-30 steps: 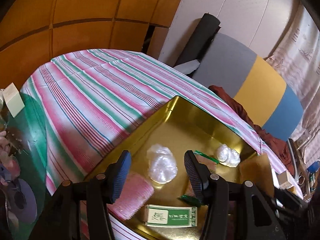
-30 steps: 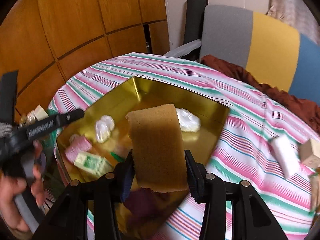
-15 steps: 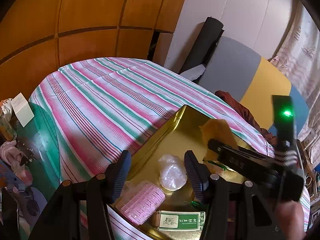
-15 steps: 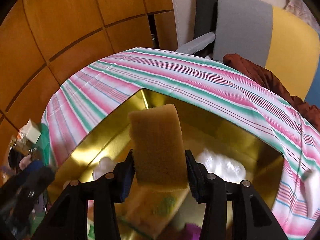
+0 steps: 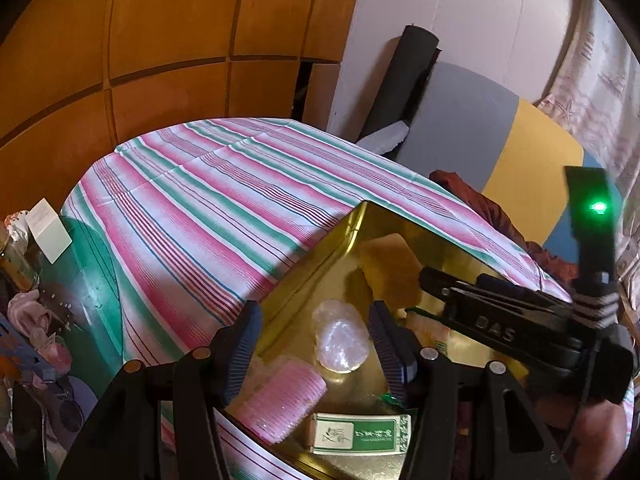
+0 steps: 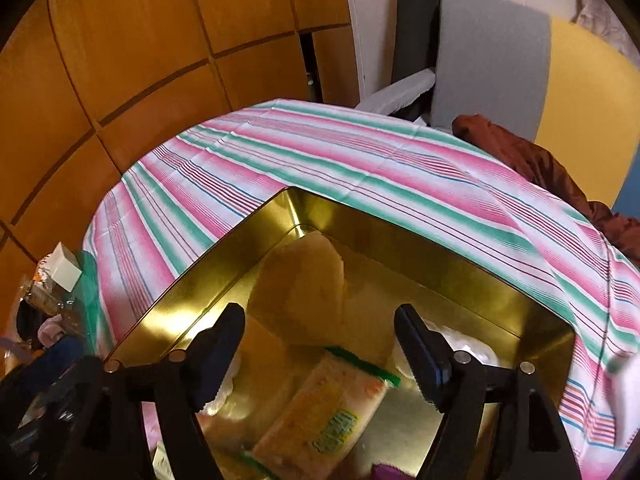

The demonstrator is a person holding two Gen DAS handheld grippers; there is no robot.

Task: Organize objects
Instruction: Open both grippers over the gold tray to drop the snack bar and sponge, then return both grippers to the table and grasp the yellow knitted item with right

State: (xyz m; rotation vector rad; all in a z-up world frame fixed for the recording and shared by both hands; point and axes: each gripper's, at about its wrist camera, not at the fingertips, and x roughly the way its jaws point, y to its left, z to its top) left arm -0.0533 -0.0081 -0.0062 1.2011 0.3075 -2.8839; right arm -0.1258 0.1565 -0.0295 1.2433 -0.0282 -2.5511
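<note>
Now that the right gripper (image 6: 320,344) has just spread its jaws, the sponge (image 6: 304,276) lies free in the gold tray's (image 6: 440,248) far corner, one item sorted; the left gripper (image 5: 316,344) hovers half-spread, empty.

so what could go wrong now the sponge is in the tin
1. The sponge leans in the far corner of the gold tin; it may tip onto the snack packet.
2. The right gripper, just opened and empty, hangs low inside; pulling back could clip the rim.
3. The left gripper crowds the same tin, so they might collide.
</note>
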